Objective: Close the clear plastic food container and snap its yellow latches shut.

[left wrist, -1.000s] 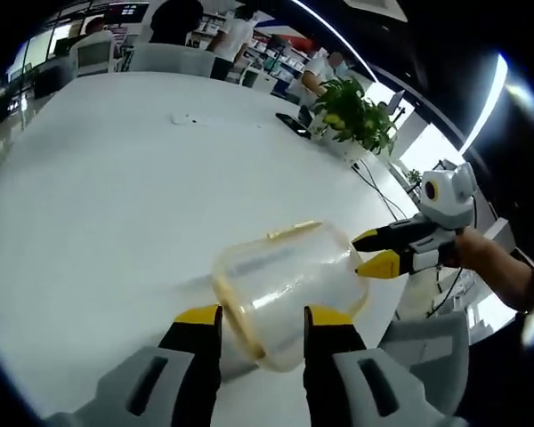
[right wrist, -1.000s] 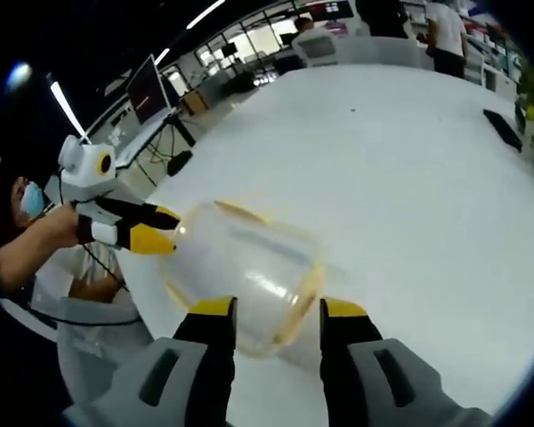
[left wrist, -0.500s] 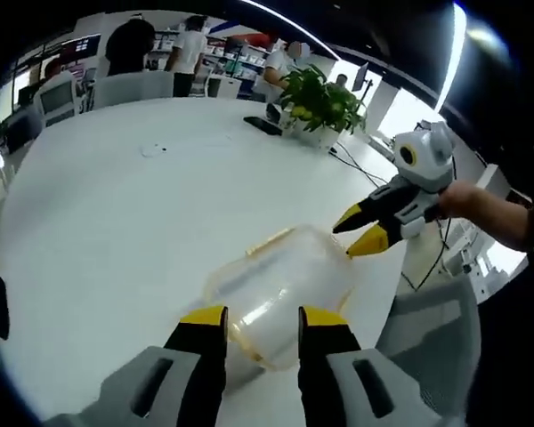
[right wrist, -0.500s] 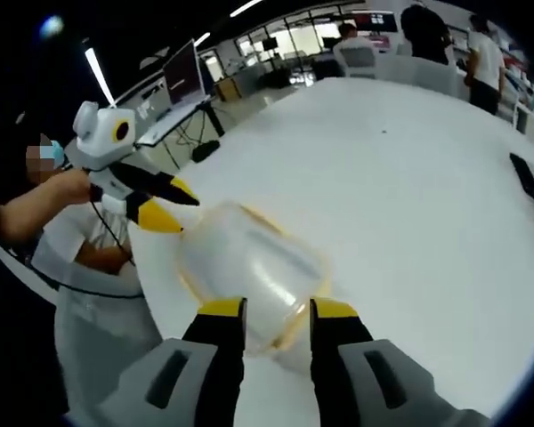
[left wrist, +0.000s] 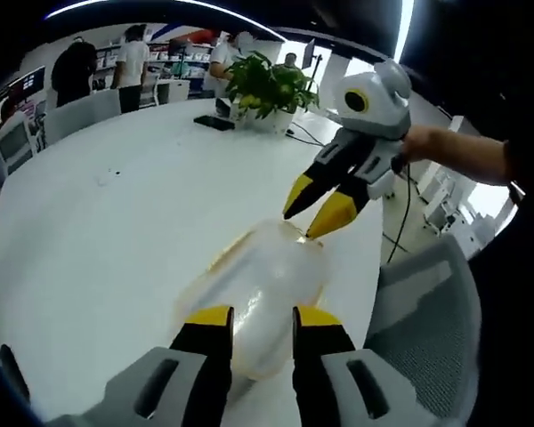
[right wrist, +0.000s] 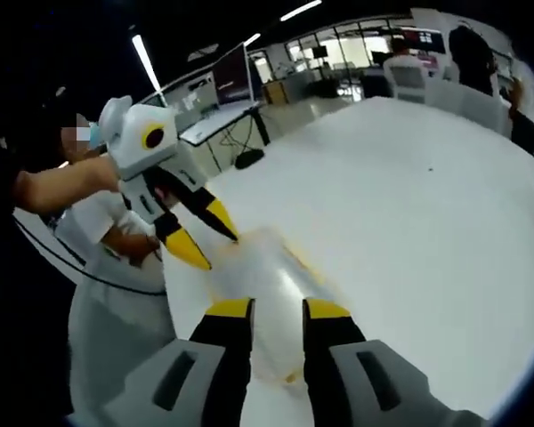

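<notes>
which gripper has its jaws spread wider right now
The right gripper: in the left gripper view its yellow tips splay apart over the container. The left gripper's jaws stand closer together.

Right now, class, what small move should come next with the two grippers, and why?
Probably steady the clear container on the white table. Both grippers' fingers straddle opposite ends of it, it looks blurred, and no yellow latch is clearly snapped shut.

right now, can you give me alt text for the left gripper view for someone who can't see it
A clear plastic food container with yellow trim lies on a white table, between the yellow-tipped jaws of the left gripper. The right gripper, jaws parted, reaches in from the upper right, its tips at the container's far end. A green potted plant and people stand behind.
</notes>
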Demonstrator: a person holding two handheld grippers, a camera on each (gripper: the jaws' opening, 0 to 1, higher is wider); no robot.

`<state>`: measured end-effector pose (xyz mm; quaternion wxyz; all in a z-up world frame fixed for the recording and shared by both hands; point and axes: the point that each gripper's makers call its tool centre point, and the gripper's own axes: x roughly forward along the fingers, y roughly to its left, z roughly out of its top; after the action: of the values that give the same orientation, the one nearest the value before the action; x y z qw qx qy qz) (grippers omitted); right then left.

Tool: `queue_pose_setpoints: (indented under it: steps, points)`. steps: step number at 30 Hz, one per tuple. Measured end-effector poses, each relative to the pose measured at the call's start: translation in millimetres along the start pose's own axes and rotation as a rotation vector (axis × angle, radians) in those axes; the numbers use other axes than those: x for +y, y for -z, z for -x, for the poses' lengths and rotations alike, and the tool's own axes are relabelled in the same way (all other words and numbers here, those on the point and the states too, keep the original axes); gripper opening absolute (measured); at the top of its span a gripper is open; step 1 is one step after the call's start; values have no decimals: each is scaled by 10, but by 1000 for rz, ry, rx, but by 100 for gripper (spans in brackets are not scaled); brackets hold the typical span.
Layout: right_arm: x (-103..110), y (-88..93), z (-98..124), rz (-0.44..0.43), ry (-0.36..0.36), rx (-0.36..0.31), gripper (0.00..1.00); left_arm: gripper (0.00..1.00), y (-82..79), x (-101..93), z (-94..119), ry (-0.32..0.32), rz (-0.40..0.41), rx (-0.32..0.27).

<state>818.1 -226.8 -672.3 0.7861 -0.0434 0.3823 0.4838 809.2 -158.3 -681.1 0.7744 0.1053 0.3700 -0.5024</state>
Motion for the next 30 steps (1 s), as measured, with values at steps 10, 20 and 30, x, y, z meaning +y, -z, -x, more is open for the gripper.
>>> queue_pose_setpoints:
  steps: [10,20,30]
  points:
    - [53,-4,-169,142,-59,49,14,15,-43,-132,-157,55,-114,34]
    - [12,52,-317,245,-75,123,11,14,-55,-192,-299,85,-169,61]
    - [-43,15,-427,304,-86,149,10,13,-78,-256,-374,115,-218,60]
